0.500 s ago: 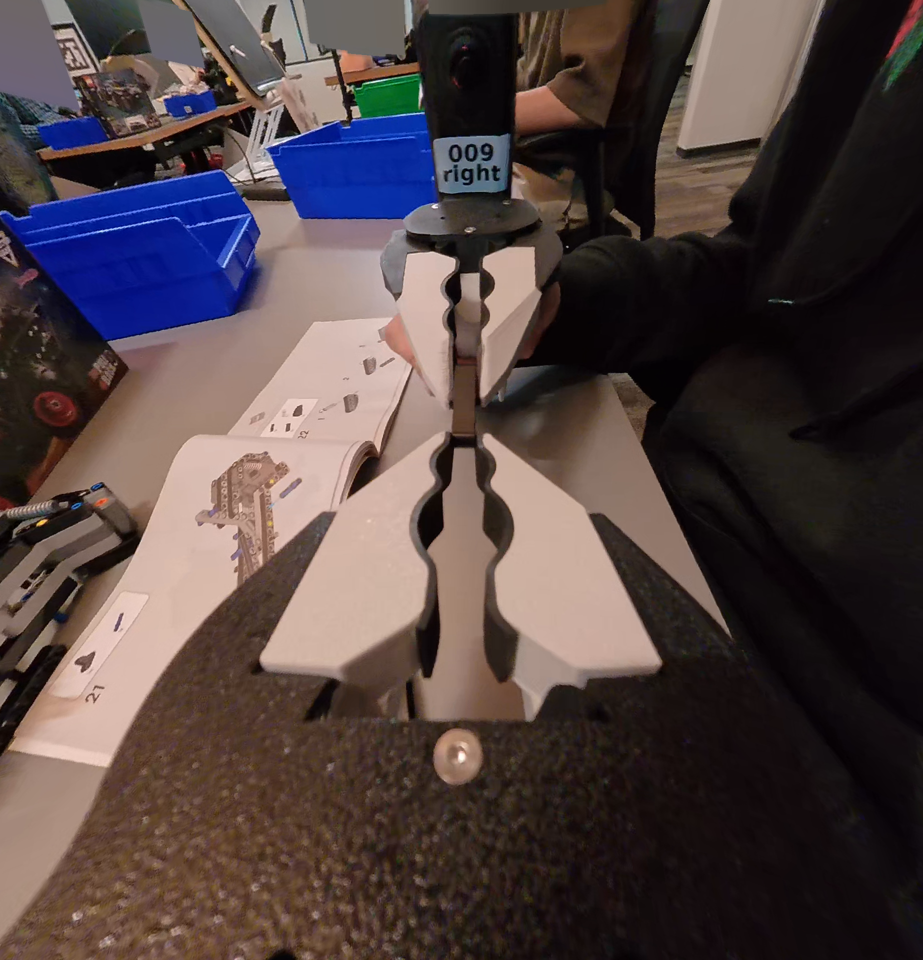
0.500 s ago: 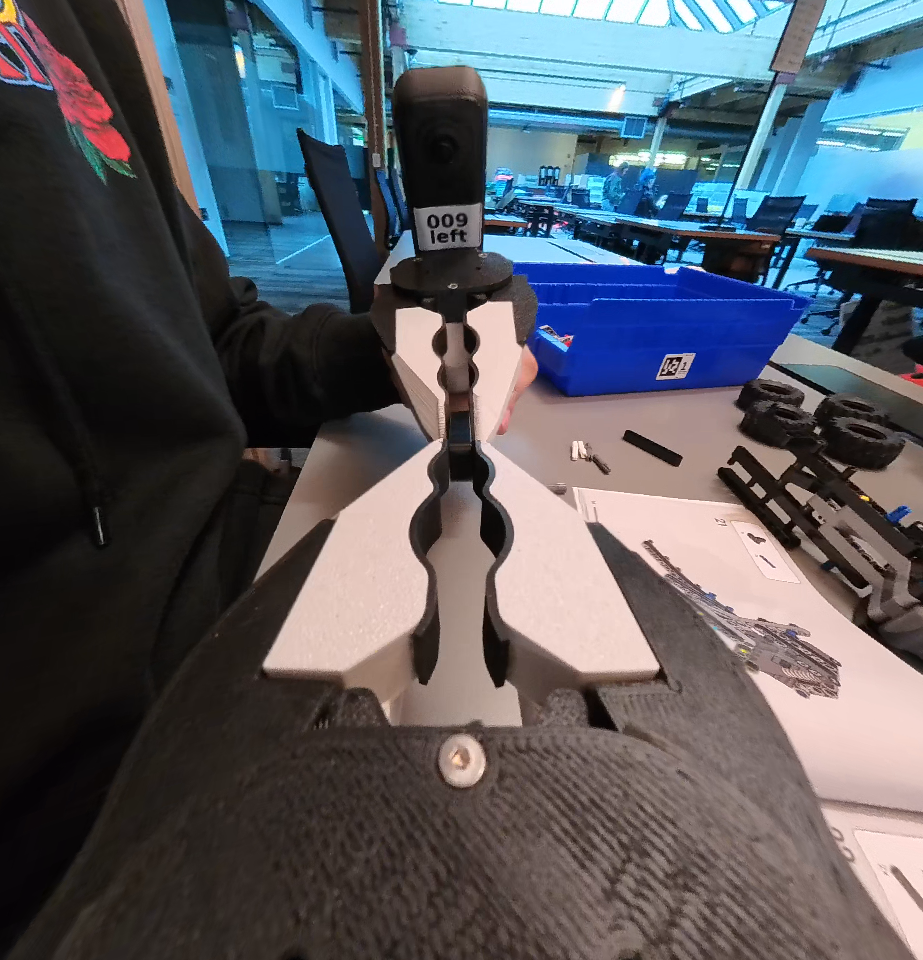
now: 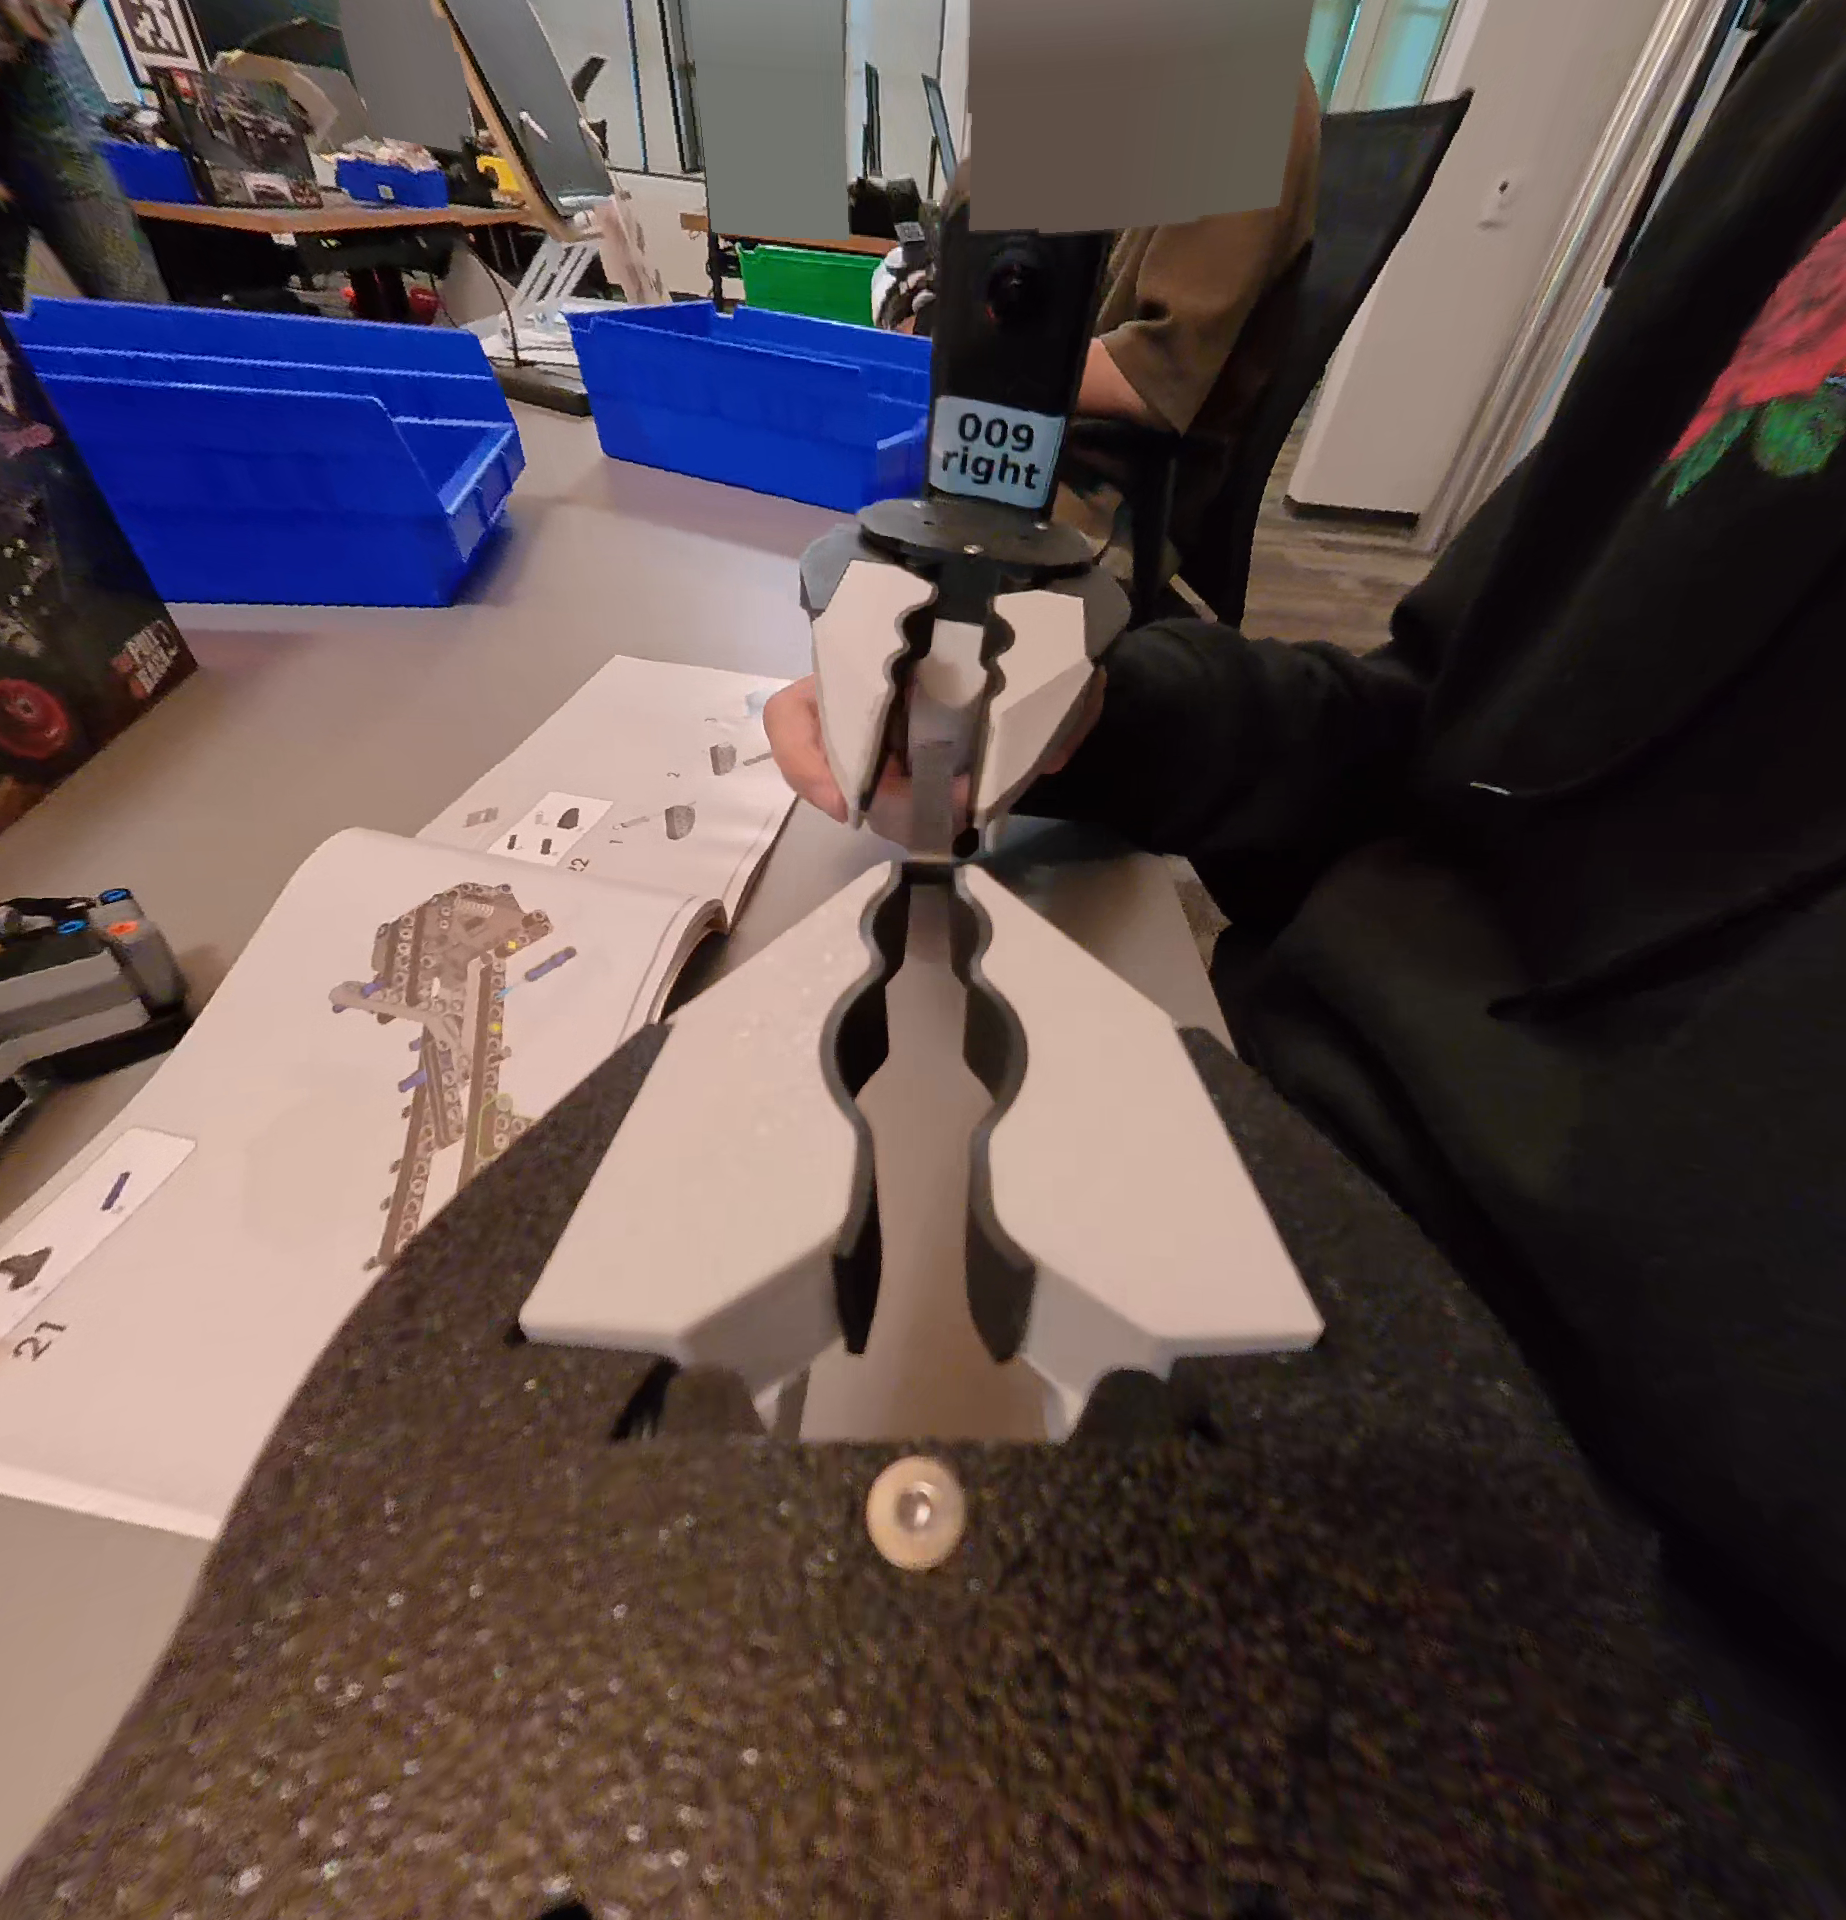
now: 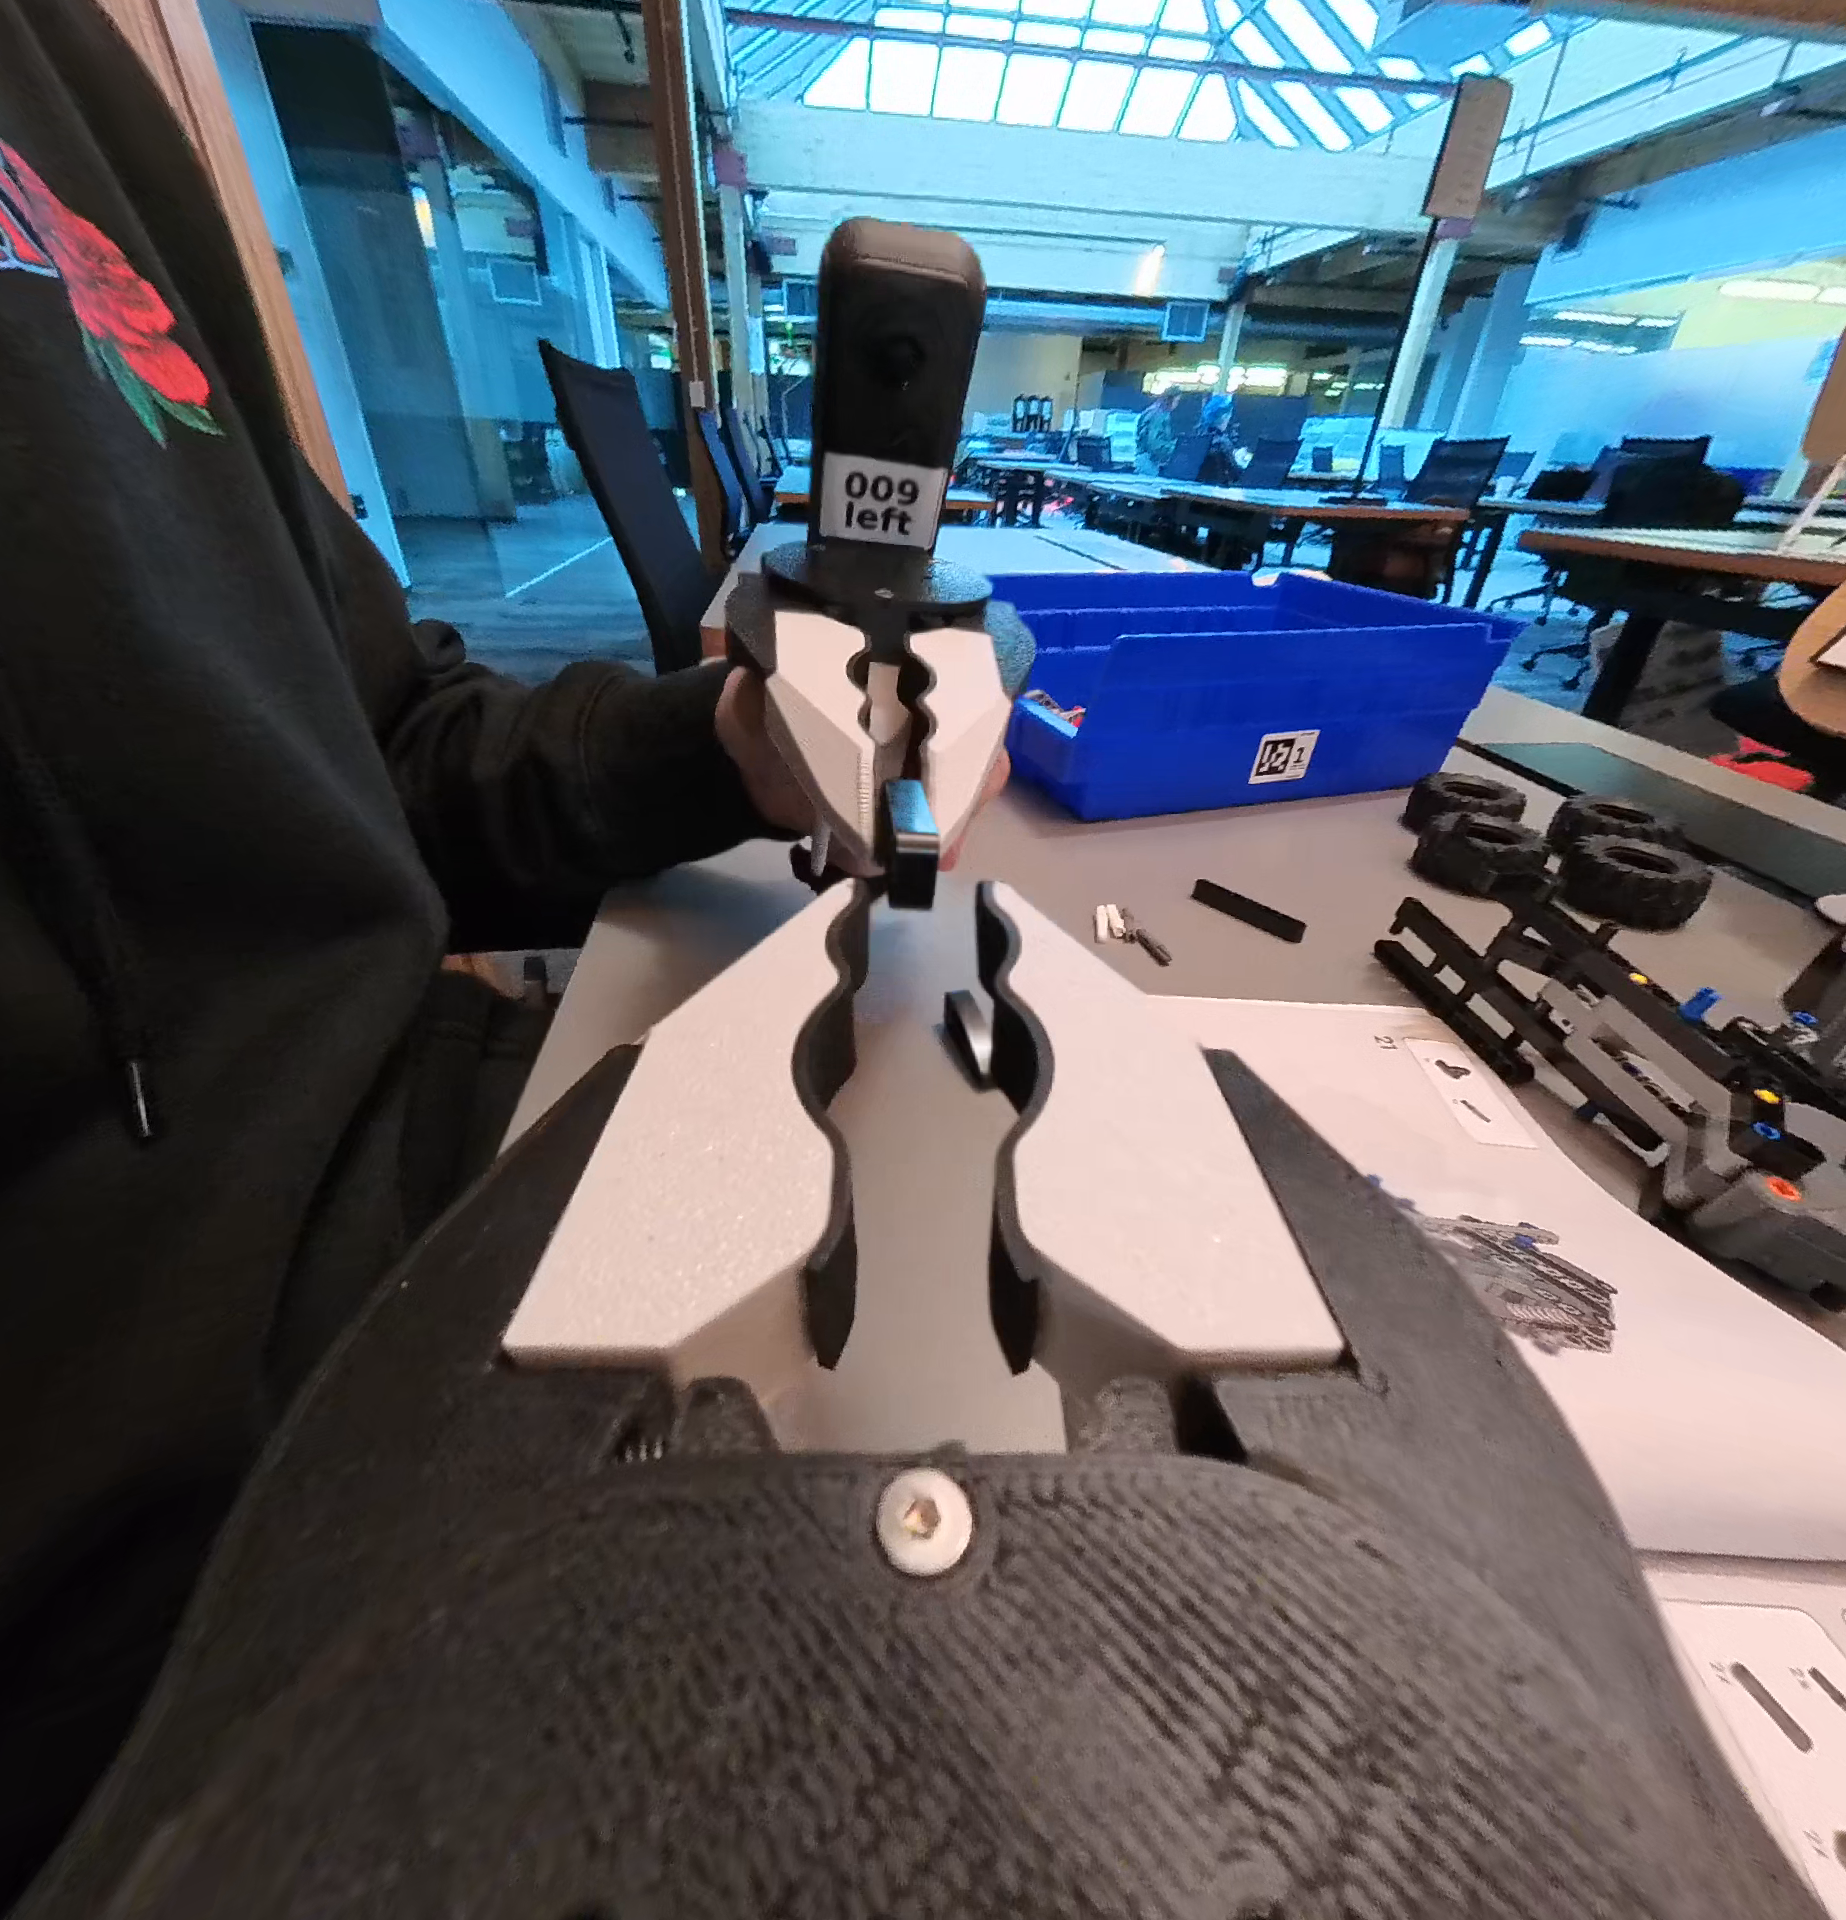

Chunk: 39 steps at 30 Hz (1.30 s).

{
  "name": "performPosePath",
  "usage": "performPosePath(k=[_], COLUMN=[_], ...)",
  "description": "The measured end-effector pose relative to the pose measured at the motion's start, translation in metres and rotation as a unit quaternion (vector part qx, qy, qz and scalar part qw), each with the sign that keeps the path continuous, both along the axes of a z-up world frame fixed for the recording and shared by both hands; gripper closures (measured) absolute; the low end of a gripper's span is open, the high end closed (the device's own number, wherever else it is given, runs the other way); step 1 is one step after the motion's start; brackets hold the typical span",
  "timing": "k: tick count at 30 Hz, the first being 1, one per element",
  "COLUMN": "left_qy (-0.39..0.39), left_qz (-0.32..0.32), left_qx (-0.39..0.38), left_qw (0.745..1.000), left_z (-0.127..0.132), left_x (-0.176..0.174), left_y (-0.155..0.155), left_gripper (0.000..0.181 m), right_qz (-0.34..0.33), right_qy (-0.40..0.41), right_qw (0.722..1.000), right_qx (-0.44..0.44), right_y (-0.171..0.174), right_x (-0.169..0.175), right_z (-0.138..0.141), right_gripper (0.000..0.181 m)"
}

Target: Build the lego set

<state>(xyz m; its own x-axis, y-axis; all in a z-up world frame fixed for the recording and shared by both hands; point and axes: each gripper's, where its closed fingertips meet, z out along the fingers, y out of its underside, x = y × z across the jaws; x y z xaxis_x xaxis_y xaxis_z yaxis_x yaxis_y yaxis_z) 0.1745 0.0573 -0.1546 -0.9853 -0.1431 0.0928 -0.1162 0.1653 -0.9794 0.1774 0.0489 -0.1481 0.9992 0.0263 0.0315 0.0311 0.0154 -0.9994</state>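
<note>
Lego black piece (image 4: 911, 847): we see it clamped in the left gripper (image 3: 929, 871), held above the near edge of the table (image 3: 379, 675). The fingertips are pinched together on it, and it sticks out past the tips.

The right gripper (image 4: 919, 896) faces the left one tip to tip. Its jaws stand apart with a clear gap and grip nothing. The black piece sits just at the mouth of that gap; we can't tell whether it touches either finger.

In the right wrist view, a curved piece (image 4: 966, 1039), also black, lies on the table below that gap.

Also in the right wrist view:
- The booklet (image 4: 1314, 1091) lies open to the right of the grippers.
- The model (image 4: 1677, 1091), part built in black and grey, is at the right edge, touching the booklet's far side.
- Four tyres (image 4: 1584, 862) are bunched just beyond the model.
- A beam (image 4: 1246, 909) and small pins (image 4: 1111, 920) lie loose between the grippers and the tyres.
- A blue bin (image 4: 1262, 665) stands farther back, behind the left gripper.

In the left wrist view, the set's box (image 3: 46, 623) stands at the far left, with two more blue bins (image 3: 275, 457) beyond the booklet.

A person in a black hoodie holds both grippers, one in each hand.
</note>
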Motion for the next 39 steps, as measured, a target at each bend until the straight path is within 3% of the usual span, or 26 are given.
performPosePath(k=[4, 8, 16, 25, 27, 32, 35, 39], left_qy=[-0.012, -0.008, 0.114, 0.192, 0.207, 0.246, 0.222, 0.159], left_qz=[0.018, 0.040, 0.102, 0.111, 0.108, 0.105, 0.108, 0.118], left_qx=[0.002, 0.000, -0.079, -0.105, -0.107, -0.127, -0.106, -0.048], left_qw=[1.000, 0.999, 0.985, 0.969, 0.966, 0.955, 0.963, 0.979], left_z=[0.001, -0.002, 0.007, 0.003, 0.001, 0.001, -0.003, -0.012], left_x=[-0.001, -0.006, 0.003, 0.011, 0.011, 0.013, 0.013, 0.011], left_y=[0.006, 0.015, 0.038, 0.056, 0.058, 0.061, 0.061, 0.063], left_gripper=[0.176, 0.176, 0.176, 0.176, 0.176, 0.176, 0.176, 0.176], right_qz=[-0.012, -0.007, 0.021, 0.021, 0.006, 0.010, 0.018, 0.020], right_qy=[0.006, -0.002, 0.015, 0.152, 0.176, 0.215, 0.213, 0.213], right_qw=[0.999, 1.000, 1.000, 0.988, 0.984, 0.977, 0.977, 0.977], right_qx=[0.031, -0.015, -0.019, -0.015, -0.008, 0.000, 0.013, 0.017], right_y=[0.003, 0.017, 0.048, 0.066, 0.068, 0.070, 0.071, 0.070], right_x=[0.001, -0.002, -0.003, 0.009, 0.016, 0.019, 0.017, 0.016], right_z=[0.008, -0.004, -0.005, -0.005, -0.005, -0.004, -0.001, 0.000], right_gripper=[0.153, 0.154, 0.173, 0.170, 0.159, 0.161, 0.173, 0.170])
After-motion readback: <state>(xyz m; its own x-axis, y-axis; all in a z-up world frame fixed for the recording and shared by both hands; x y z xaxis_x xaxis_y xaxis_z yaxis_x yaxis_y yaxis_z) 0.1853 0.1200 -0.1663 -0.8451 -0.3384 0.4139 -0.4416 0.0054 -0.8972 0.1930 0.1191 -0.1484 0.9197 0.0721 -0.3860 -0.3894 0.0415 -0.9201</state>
